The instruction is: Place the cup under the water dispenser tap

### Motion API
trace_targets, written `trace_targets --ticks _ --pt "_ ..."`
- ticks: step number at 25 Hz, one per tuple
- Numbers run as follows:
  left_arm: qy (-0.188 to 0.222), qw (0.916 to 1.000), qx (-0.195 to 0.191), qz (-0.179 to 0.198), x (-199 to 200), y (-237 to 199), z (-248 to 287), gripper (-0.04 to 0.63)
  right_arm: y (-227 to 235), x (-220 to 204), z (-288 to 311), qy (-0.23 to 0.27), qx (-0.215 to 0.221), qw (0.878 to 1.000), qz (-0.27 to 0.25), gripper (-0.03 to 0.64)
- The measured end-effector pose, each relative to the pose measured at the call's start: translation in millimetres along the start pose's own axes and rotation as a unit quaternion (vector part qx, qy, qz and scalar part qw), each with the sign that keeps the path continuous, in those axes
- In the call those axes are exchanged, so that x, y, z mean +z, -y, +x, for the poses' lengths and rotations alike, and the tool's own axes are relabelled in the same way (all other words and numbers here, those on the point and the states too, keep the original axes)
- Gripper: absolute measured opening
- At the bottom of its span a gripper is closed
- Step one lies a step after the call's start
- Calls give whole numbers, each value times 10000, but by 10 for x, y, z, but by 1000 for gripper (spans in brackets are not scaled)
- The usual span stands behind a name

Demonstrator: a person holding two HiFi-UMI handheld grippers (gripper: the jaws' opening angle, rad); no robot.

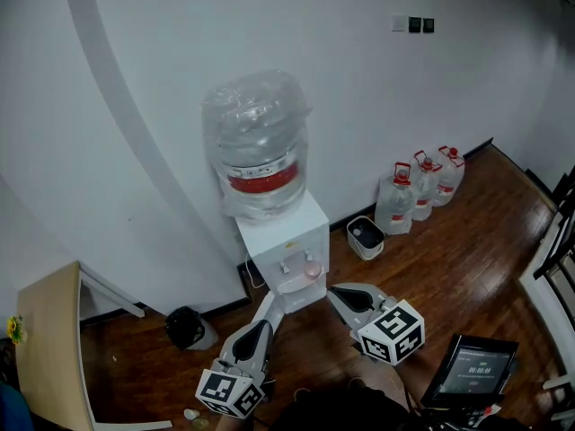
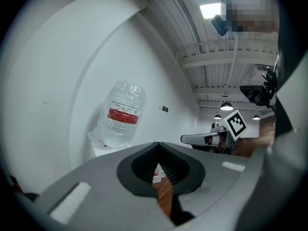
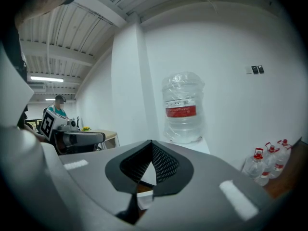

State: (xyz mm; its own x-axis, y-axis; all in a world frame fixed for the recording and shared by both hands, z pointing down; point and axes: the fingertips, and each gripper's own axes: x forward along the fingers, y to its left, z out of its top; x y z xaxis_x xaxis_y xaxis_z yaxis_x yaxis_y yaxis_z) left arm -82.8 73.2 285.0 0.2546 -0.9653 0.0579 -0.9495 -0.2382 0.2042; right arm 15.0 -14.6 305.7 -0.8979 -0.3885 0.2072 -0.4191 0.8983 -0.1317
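Fingers of the left gripper (image 2: 156, 145) are pressed together at the tips with nothing between them. Those of the right gripper (image 3: 151, 143) are likewise shut and empty.

Against the far wall stands the white water dispenser (image 1: 286, 239), with a big plastic-wrapped bottle (image 1: 259, 146) upended on top. To its right, on the wooden floor, is a row of spare water jugs (image 1: 420, 187), with a small white bucket (image 1: 365, 237) in front of them.

Smallest of all is the pink cup (image 1: 312, 270). It stands upright in the dispenser's recess, on the right side of the tray, apparently below a tap, though the spout is too small to make out.

Both grippers point at the dispenser front from the near side, roughly level, with their marker cubes back toward the person. The left one comes in from the near left and the right one from the near right.

The cup lies just beyond the right gripper's tip and a little to its left, apart from it. The left gripper's tip is farther from the cup. The right hand is therefore the nearer one.

By my reckoning the cup is already where it belongs. If it needs nudging, the right fingers would have to open first.
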Motion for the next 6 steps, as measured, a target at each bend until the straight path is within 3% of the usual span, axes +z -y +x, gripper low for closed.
trace_targets --ticks 6 --pt "-69 10000 -27 -4 -24 44 -11 18 13 -23 -31 -29 -22 10000 8 0"
